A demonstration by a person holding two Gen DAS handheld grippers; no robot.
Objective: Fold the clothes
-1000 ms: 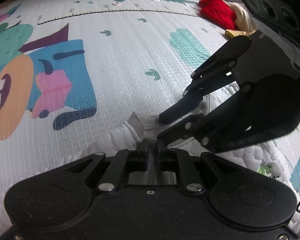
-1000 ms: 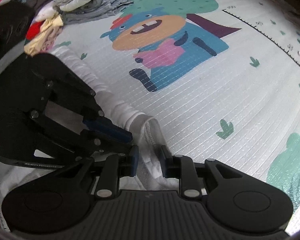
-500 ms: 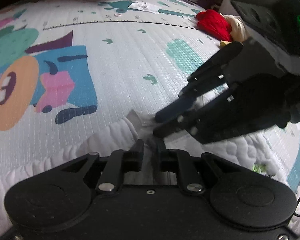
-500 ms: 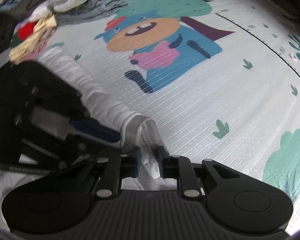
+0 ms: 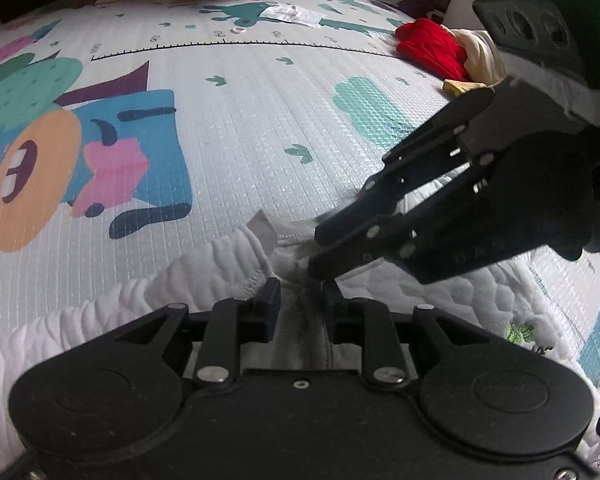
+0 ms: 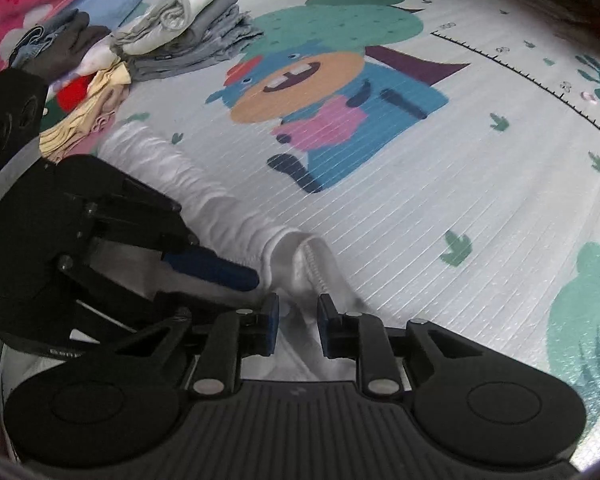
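A white quilted garment [image 5: 204, 272] lies on the printed play mat [image 5: 260, 120], its sleeve stretching left. Its collar edge bunches between both grippers. My left gripper [image 5: 298, 296] has its jaws a little apart around a fold of the white cloth. My right gripper [image 6: 298, 312] also stands slightly parted with the collar fold [image 6: 312, 256] between its fingers. In the left wrist view the right gripper [image 5: 320, 248] comes in from the right, tips on the same fold. In the right wrist view the left gripper [image 6: 220, 272] comes in from the left beside the sleeve [image 6: 172, 168].
A red garment [image 5: 428, 48] and a cream one [image 5: 480, 56] lie at the mat's far right. Folded grey and white clothes [image 6: 192, 36] are stacked at the far left, with yellow and red cloth [image 6: 88, 104] beside them. Clutter lines the mat's far edge.
Both grippers' jaws have opened a little from tightly pinched. Both have lifted and pulled back slightly, and the white sleeve now shows more fully.
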